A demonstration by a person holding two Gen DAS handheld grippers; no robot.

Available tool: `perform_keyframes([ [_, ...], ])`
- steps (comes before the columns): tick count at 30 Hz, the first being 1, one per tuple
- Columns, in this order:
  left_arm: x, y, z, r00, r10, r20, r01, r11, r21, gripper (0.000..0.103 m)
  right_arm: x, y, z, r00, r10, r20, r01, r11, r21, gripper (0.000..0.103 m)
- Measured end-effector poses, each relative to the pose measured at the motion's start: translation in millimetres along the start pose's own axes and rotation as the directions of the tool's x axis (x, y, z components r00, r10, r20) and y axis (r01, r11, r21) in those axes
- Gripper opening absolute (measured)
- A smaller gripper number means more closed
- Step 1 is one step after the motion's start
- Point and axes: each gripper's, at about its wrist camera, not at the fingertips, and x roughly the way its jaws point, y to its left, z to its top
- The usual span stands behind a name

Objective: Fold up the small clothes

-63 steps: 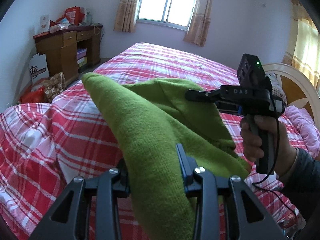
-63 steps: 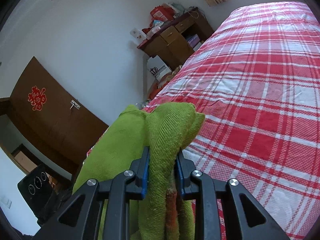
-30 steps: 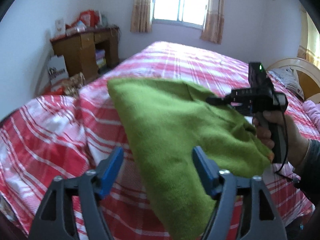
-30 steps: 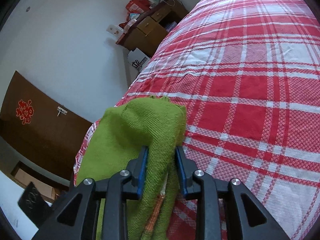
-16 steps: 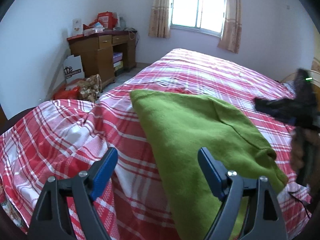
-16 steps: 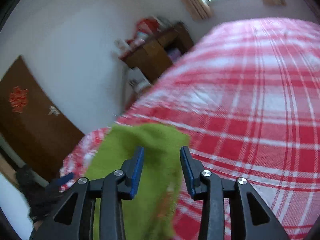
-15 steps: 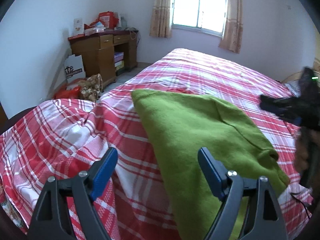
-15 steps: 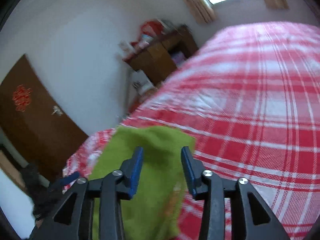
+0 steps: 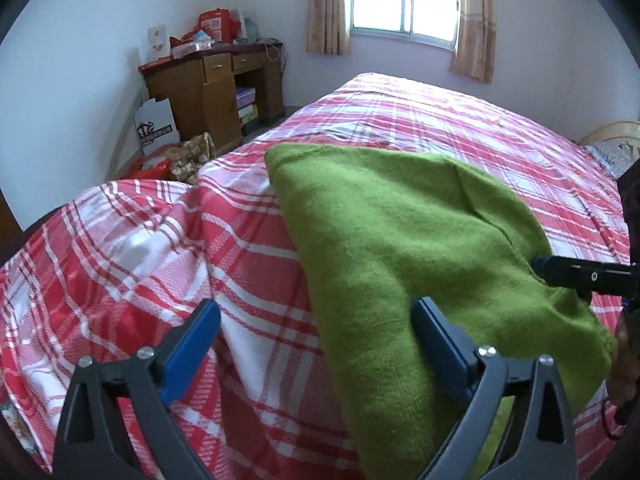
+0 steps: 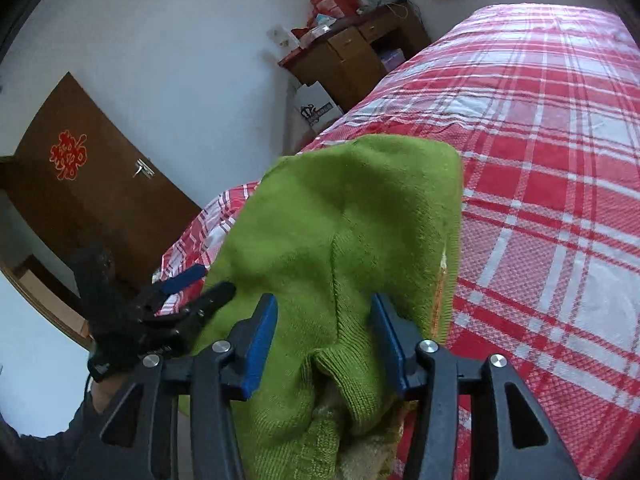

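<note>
Green knitted sweater (image 9: 400, 240): lies folded on the red plaid bedspread (image 9: 120, 260) near the bed's foot. Left gripper (image 9: 316, 344): jaws have just been opening, now spread wide, sweater's edge between them, unpinched. Right gripper (image 10: 324, 340): jaws parted, fabric lying loose between the blue pads (image 10: 260, 344).

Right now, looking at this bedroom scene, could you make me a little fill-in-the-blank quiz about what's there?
1. The knitted garment lying on the bed is ____ in colour.
2. The bedspread is checked in white and ____.
3. The jaws of the left gripper stand ____.
4. Against the wall stands a ____ desk with drawers.

Missing words: green; red; open; wooden
</note>
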Motion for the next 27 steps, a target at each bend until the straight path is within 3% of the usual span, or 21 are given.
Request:
perform_keyframes([
  [5,-7,2,-3,1.0,0.0,-0.001,0.0,0.999,-0.052,0.102,-6,12,-2,0.998,-0.056,0.018,0.056,0.998,-0.028,0.05],
  [8,-37,-4,1,0.999,0.022,0.047,-0.02,0.999,-0.032,0.101,-33,37,-6,0.982,-0.168,0.088,0.173,0.983,-0.061,0.05],
  [11,-77,-6,8,0.991,-0.019,0.136,0.026,0.998,-0.051,0.101,-69,69,-17,0.953,-0.235,0.189,0.258,0.96,-0.107,0.051],
  [14,-113,-15,15,0.976,-0.047,0.213,0.056,0.998,-0.037,0.101,-94,94,-25,0.935,-0.252,0.249,0.29,0.948,-0.13,0.059],
  [19,-155,-24,24,0.95,-0.084,0.301,0.09,0.996,-0.006,0.103,-121,133,-33,0.903,-0.262,0.34,0.338,0.923,-0.187,0.06],
  [27,-174,-24,31,0.931,-0.096,0.353,0.102,0.995,0.0,0.103,-144,151,-39,0.879,-0.26,0.4,0.359,0.912,-0.196,0.06],
])
